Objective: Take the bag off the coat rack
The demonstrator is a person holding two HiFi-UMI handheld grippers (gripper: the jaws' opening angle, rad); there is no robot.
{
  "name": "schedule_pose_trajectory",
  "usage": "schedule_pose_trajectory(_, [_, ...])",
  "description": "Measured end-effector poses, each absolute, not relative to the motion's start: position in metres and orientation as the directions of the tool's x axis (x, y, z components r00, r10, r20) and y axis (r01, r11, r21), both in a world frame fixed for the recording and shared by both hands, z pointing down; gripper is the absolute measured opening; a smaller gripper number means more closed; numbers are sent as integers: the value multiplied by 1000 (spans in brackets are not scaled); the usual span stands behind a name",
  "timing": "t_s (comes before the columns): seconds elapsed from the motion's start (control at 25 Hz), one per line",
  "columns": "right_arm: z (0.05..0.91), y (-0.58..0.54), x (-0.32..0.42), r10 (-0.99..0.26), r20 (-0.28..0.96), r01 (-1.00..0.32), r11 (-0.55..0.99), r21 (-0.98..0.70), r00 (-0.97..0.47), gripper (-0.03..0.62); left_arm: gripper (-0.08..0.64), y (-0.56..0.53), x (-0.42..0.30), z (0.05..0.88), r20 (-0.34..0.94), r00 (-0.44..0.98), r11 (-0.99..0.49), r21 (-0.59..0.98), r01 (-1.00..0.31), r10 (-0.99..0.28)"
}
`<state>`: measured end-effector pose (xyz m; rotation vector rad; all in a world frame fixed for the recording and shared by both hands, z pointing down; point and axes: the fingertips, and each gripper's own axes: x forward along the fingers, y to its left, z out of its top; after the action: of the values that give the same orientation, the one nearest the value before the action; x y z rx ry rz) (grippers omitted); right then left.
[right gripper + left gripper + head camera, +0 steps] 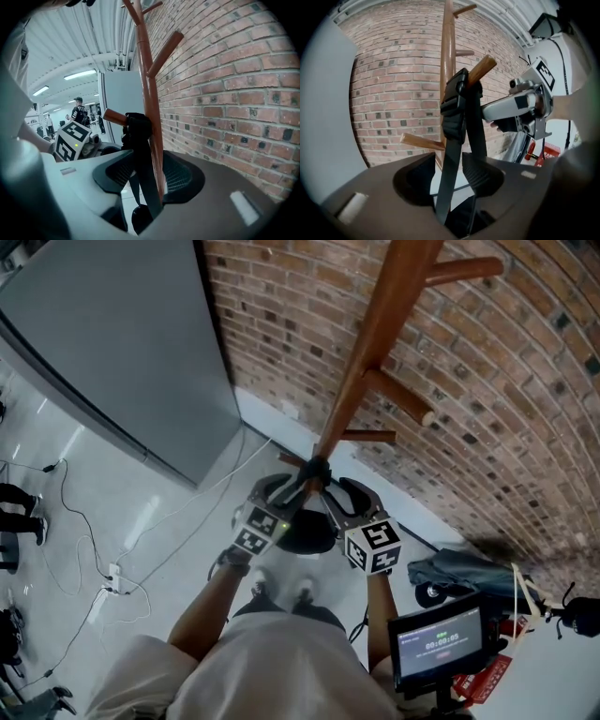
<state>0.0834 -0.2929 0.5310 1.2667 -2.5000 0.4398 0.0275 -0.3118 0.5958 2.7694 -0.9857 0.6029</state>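
The wooden coat rack (pixel 375 343) stands against the brick wall. A black bag (pixel 305 532) hangs low on it by a black strap (pixel 454 117) looped over a slanted peg (pixel 482 69). My left gripper (pixel 450 168) is open, and the strap runs down through the gap without being pressed by the pads. My right gripper (pixel 145 178) is open too, its jaws on either side of the strap (pixel 140 154) and the pole (pixel 152 117). In the head view both grippers, the left (pixel 281 498) and the right (pixel 352 507), flank the strap just above the bag.
A grey panel (pixel 122 343) stands to the left of the brick wall (pixel 487 409). Cables and a power strip (pixel 112 577) lie on the pale floor. A small screen (pixel 436 643), a dark bundle (pixel 459 568) and red items sit at the lower right.
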Motion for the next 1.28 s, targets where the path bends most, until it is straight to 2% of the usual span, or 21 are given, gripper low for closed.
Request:
schedule_pose_trajectory(0.84, [535,-282,79,-694,401,-791,592,-153,-598,195,175,-320,37,612,444,708,-779,33,-626,-549])
schedule_pose_trajectory(1.28, [560,-300,73,-692,468,-811,576,-101,-549,161,104,-322,37,618,463,700,-776,42,-629,-543])
